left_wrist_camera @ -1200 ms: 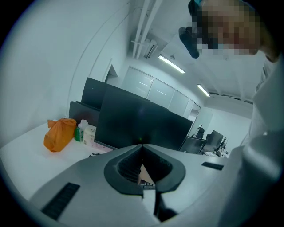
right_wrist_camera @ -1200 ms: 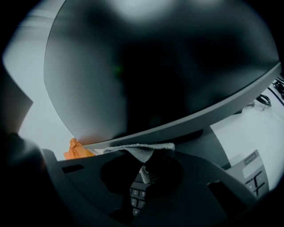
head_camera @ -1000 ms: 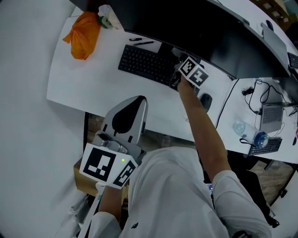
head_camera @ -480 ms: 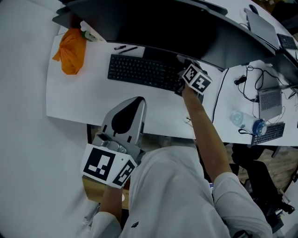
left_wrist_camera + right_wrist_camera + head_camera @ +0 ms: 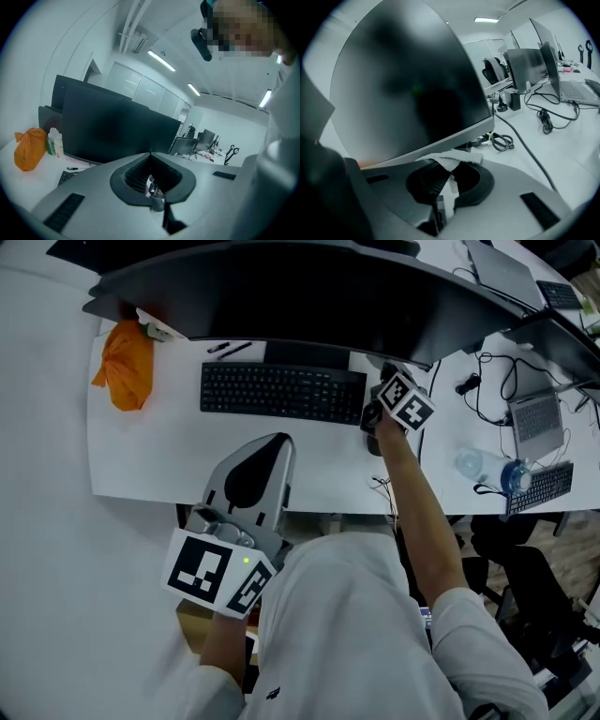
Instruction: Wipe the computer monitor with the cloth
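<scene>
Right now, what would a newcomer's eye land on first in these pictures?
The wide black curved computer monitor spans the back of the white desk, and the right claw is at its lower edge, shut on a white mesh cloth. At the desk's far left an orange crumpled bag stands out, while the left claw is shut and empty near the person's body.

White cloth [image 5: 451, 161], black monitor [image 5: 309, 287], orange bag [image 5: 122, 367]
</scene>
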A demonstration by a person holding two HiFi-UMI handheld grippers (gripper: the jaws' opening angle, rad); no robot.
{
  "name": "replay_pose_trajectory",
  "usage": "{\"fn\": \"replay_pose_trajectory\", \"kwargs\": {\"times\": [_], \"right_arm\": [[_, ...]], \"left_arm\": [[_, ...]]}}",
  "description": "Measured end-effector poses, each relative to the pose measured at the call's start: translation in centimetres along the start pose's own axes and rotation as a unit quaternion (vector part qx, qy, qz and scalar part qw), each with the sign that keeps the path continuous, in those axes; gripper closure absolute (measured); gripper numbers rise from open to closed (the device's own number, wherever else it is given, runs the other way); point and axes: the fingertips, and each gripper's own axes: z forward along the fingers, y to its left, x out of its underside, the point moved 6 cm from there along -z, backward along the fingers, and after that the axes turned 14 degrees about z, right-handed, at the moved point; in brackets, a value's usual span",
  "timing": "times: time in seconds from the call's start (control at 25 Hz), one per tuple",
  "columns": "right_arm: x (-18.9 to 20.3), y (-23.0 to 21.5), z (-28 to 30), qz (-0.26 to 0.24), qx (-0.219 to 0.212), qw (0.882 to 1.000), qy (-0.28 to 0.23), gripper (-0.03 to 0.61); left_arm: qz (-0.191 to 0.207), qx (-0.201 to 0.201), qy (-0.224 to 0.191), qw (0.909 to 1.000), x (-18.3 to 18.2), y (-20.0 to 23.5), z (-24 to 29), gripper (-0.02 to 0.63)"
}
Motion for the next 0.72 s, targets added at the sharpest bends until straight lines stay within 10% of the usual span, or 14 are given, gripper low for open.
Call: {"fn": "replay_pose_trajectory", "kwargs": {"times": [0.44, 0.72], "right_arm": [[-3.9, -5.2, -2.2, 0.000, 0.013, 1.000, -0.024, 0.557], [-7.7, -5.0, -4.0, -0.135, -0.018, 0.989, -0.061, 0.558]], "left_arm": [[0.015, 0.022, 0.002, 0.9996, -1.1, -1.6, 1.2, 0.594], [0.021, 0.030, 0.003, 0.9993, -1.4, -2.0, 1.6, 0.594]]}}
